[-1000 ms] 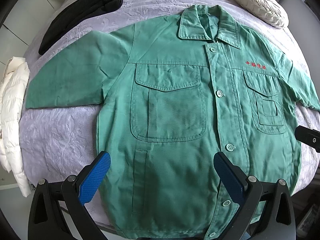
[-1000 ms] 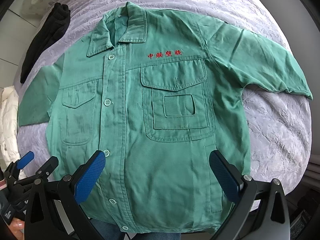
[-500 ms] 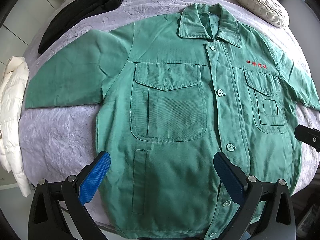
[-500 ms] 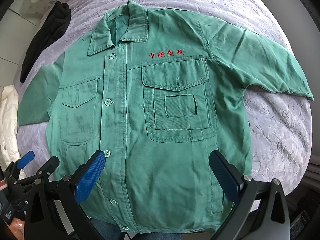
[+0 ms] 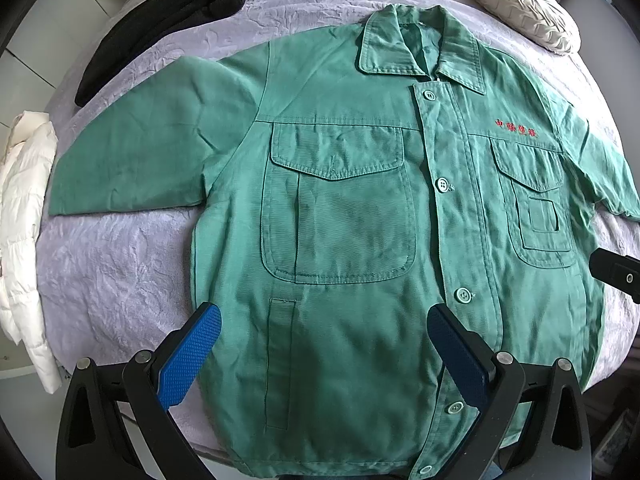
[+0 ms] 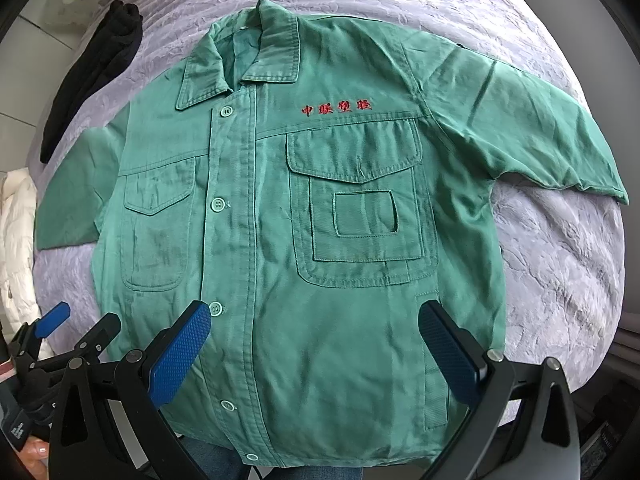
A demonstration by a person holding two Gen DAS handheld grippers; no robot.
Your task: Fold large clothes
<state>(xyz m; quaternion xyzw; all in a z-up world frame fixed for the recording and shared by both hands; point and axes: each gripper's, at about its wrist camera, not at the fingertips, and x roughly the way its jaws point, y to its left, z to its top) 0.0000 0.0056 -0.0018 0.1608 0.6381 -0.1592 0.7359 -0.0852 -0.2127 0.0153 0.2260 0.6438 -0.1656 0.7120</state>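
Note:
A green button-up work jacket with red embroidered characters lies flat, front up, on a lilac bedspread, sleeves spread to both sides, collar at the far end. It also shows in the right wrist view. My left gripper is open and empty, hovering over the jacket's lower left part. My right gripper is open and empty, hovering over its lower right part. The left gripper also shows at the lower left of the right wrist view.
A black garment lies at the far left of the bed. A white puffer jacket hangs off the left edge. A cream pillow sits at the far right. The bed's near edge runs just under the jacket's hem.
Both views have shifted slightly, with the jacket sitting a little lower in frame. The jacket has not moved and both grippers stay open.

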